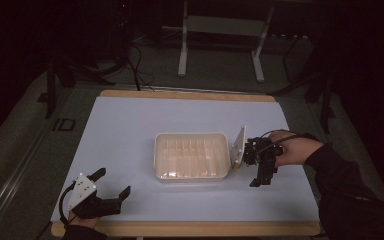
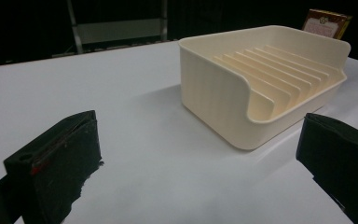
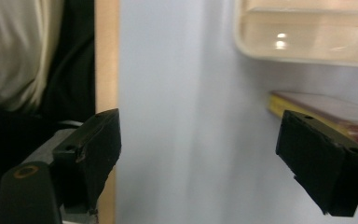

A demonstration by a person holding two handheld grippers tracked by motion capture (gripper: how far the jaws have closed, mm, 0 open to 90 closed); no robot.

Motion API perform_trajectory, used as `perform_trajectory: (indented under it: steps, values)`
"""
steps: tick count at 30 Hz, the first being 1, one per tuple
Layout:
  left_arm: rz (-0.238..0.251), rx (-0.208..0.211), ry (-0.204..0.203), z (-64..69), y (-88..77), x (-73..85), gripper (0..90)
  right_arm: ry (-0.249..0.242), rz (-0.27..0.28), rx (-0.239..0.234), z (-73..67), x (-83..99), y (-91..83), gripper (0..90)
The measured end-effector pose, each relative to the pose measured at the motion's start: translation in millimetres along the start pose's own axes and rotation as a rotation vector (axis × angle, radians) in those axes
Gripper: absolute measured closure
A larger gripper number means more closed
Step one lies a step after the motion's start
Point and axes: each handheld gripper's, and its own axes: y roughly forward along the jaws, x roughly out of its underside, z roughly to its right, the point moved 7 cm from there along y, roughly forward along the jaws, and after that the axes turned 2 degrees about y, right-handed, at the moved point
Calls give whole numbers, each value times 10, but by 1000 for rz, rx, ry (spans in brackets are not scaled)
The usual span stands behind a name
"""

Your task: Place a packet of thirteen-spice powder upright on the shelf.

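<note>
High view: cream tray (image 1: 192, 176) sits mid-table. A flat book (image 1: 238, 145) stands on edge, leaning on the tray's right end. Right gripper (image 1: 261, 172) hangs just right of the book, jaws wide apart, nothing between them. Left gripper (image 1: 111, 183) rests well left of the tray near the table's front edge, jaws wide, empty.

Left gripper (image 1: 114, 183) low, fingers apart; right gripper (image 1: 261, 172) raised, fingers apart.

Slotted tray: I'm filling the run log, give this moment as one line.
slotted tray: empty, mid-table | flat card: tilted against tray's right end | right tool: open, beside card | left tool: open, near front edge
</note>
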Motion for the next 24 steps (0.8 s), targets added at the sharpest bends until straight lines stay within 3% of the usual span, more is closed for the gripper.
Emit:
perform_trajectory:
  steps: [6,9,13,20,24]
  values:
    - [1,1,-1,0,-2,-1,0,24,23,34,135,1,-102,142]
    - [0,3,0,6,0,0,0,73,36,72,268,13,-165,153]
    - [0,2,-1,5,-1,1,0,95,33,104,372,43,-218,140]
    - [-2,2,-4,6,3,2,0,168,44,113,563,83,-281,137]
    - [0,1,-8,2,4,3,0,179,38,127,657,85,-265,138]
